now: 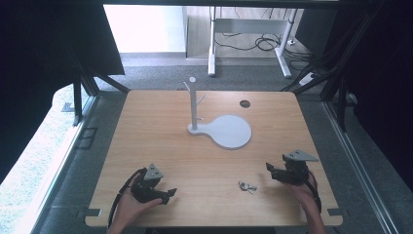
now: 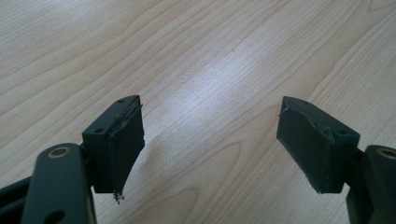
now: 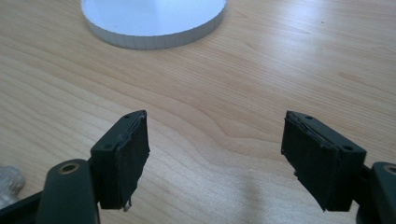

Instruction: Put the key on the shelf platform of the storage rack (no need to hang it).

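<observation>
I have both grippers low over the near edge of the wooden worktop (image 1: 160,141), one in each hand. The left gripper (image 1: 168,195) sits near the left corner with its fingers (image 2: 122,144) spread wide and nothing between them; in the left gripper view I see bare wood grain past the pads. The right gripper (image 1: 269,169) is at the near right, and its fingers (image 3: 126,156) are also wide apart and empty.

Between the two grippers, closer to the right one, a small bunch of metal keys (image 1: 247,186) lies flat on the worktop, apart from both grippers. In the right gripper view a bit of that metal (image 3: 8,183) shows at the left edge, just beside the left finger but outside the gap.

Farther away, around the middle of the worktop, stands a white stand (image 1: 194,105) with short pegs, upright on a base that widens into a round white disc (image 1: 230,131). The disc's near rim (image 3: 154,39) shows ahead of the right gripper, well apart from it.
</observation>
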